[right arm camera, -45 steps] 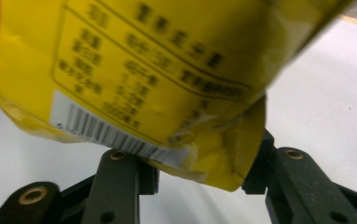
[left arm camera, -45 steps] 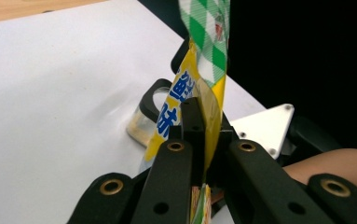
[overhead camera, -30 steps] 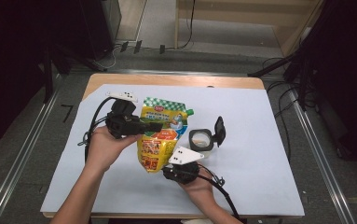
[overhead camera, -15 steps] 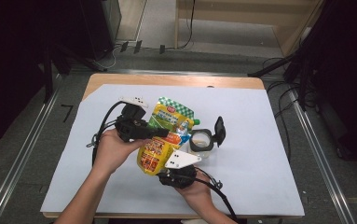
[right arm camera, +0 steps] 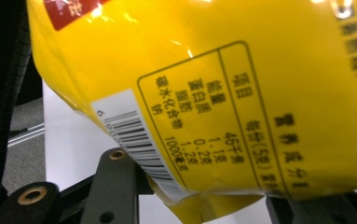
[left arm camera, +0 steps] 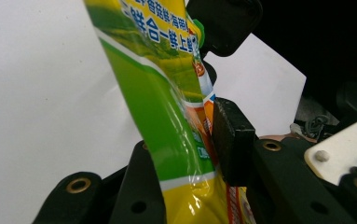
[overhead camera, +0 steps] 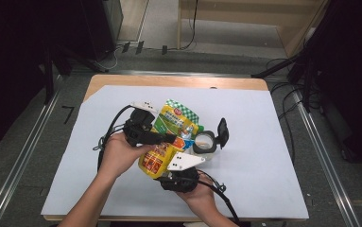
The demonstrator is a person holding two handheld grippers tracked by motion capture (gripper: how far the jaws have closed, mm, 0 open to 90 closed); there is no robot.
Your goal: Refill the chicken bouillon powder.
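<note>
A stand-up pouch (overhead camera: 175, 119), green at the top and yellow at the bottom, is held up off the white sheet between both grippers. My left gripper (overhead camera: 168, 138) comes in from the left and grips its upper green part (left arm camera: 167, 116). One pad (left arm camera: 232, 140) lies against the film, and these jaws have just been opening a little with the pouch still between them. My right gripper (overhead camera: 163, 166) holds the yellow bottom with the barcode (right arm camera: 213, 70) from below, a finger (right arm camera: 115, 186) against its edge.
A small round container (overhead camera: 204, 141) with its black lid (overhead camera: 222, 131) flipped open stands just right of the pouch. A white sheet (overhead camera: 268, 142) covers the wooden table. Cables trail from both grippers. Metal rails run along both table sides.
My left hand has shifted right and slightly down toward the table's middle, carrying the pouch's top with it. The right hand has stayed put under the pouch.
</note>
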